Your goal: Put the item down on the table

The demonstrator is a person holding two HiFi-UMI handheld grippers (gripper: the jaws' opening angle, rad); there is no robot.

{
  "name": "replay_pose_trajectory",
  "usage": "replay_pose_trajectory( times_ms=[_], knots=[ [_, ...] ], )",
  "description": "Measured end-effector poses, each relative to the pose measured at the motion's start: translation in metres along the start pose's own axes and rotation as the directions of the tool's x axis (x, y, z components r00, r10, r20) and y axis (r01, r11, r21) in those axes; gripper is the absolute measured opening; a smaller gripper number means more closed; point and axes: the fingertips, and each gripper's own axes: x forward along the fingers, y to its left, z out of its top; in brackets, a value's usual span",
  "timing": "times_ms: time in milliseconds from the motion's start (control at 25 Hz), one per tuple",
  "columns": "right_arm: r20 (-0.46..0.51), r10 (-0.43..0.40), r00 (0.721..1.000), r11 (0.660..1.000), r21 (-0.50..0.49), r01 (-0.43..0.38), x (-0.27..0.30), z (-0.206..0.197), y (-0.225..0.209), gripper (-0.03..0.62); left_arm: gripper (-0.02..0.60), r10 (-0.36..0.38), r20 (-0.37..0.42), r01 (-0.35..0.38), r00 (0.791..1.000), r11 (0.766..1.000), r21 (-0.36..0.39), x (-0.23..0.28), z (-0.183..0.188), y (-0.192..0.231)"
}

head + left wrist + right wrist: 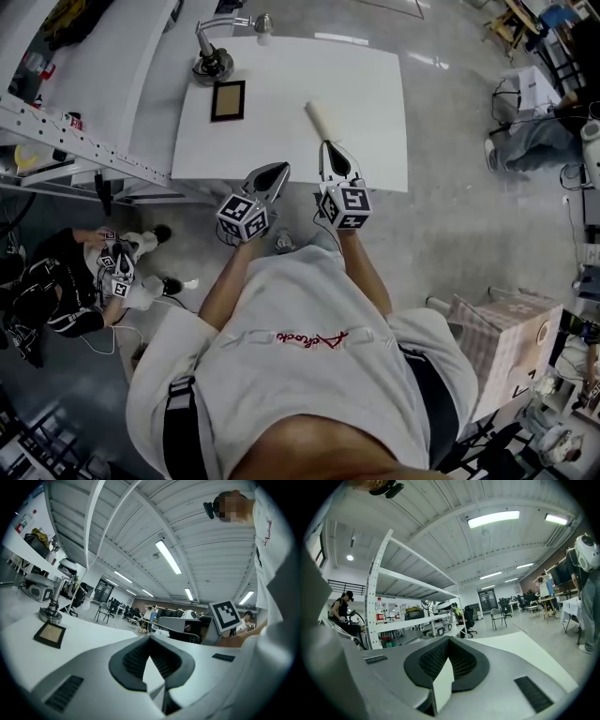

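Roll (pixel 322 120), cream-coloured, lay on the white table (pixel 375 84), its near end right at the tips of the right tool (pixel 328 145). We saw that tool's jaws together. Left tool (pixel 280 169) jaws were together too, at the table's near edge.

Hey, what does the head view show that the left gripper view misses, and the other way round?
Only the head view shows the cream roll, lying just ahead of the right gripper, and a second person down at the left. Only the left gripper view shows ceiling light strips and distant chairs. Both show the white table, the dark-framed square and the metal stand.
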Motion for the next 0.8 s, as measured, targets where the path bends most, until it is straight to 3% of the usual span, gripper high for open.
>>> replay_pose_trajectory(
  times_ms=[400, 800],
  knots=[
    [0.005, 0.043, 0.999, 0.998, -0.046, -0.043, -0.044, 0.012, 0.000, 0.000, 0.005, -0.005, 0.010, 0.005, 1.000, 0.999, 0.033, 0.008, 0.003, -0.036],
    [-0.023, 0.063, 0.998, 0.996, -0.061, -0.064, -0.120, 0.002, -0.002, 0.000, 0.005, 0.018, 0.006, -0.019, 1.000, 0.999, 0.032, -0.012, -0.027, -0.106]
  ],
)
